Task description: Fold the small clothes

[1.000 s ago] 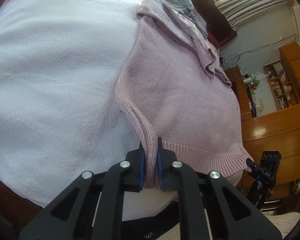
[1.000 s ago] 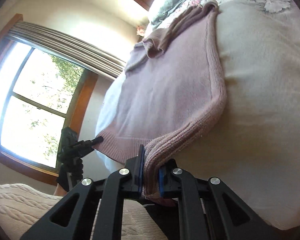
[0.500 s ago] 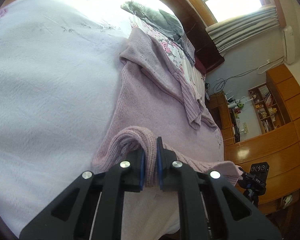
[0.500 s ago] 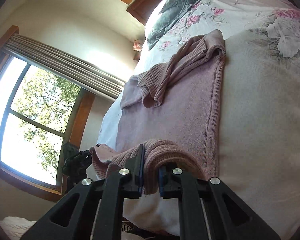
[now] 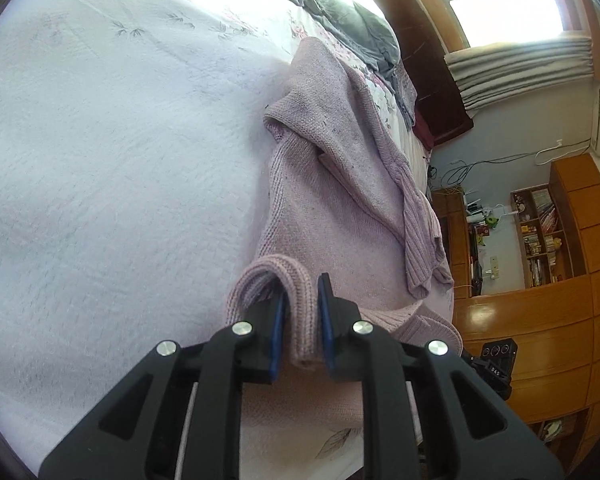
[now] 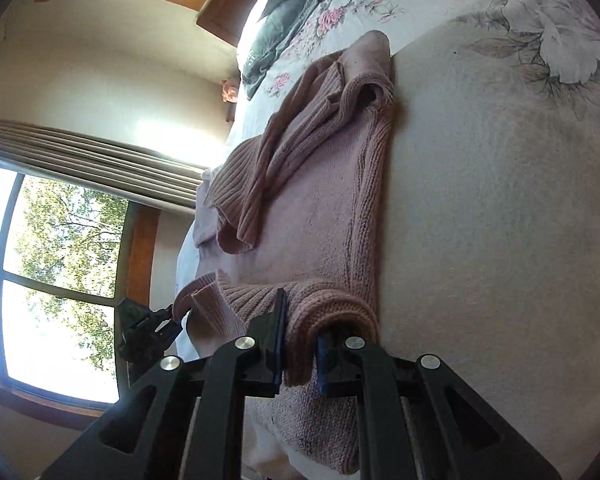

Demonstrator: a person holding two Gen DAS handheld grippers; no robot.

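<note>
A pink knitted sweater [image 5: 340, 220] [image 6: 320, 220] lies flat on the bed, its sleeves folded in across the chest. My left gripper [image 5: 302, 316] is shut on one bottom hem corner, and the fabric loops up over the left finger. My right gripper [image 6: 300, 340] is shut on the other hem corner, which bulges over the fingers. Both held corners are lifted and carried over the sweater's lower body, so the ribbed hem [image 6: 220, 300] curls up between them.
The bed has a white quilt [image 5: 100, 160] with a floral cover [image 6: 540, 40]. A grey garment [image 5: 340, 12] lies by the wooden headboard [image 5: 428, 60]. Wooden cabinets and shelves [image 5: 540, 240] stand beyond the bed's side, and a window [image 6: 40, 280] is on the other side.
Both grippers have lifted the hem corners and moved them forward over the sweater toward the collar. The lower part now doubles over; a second ago the hem lay stretched flat.
</note>
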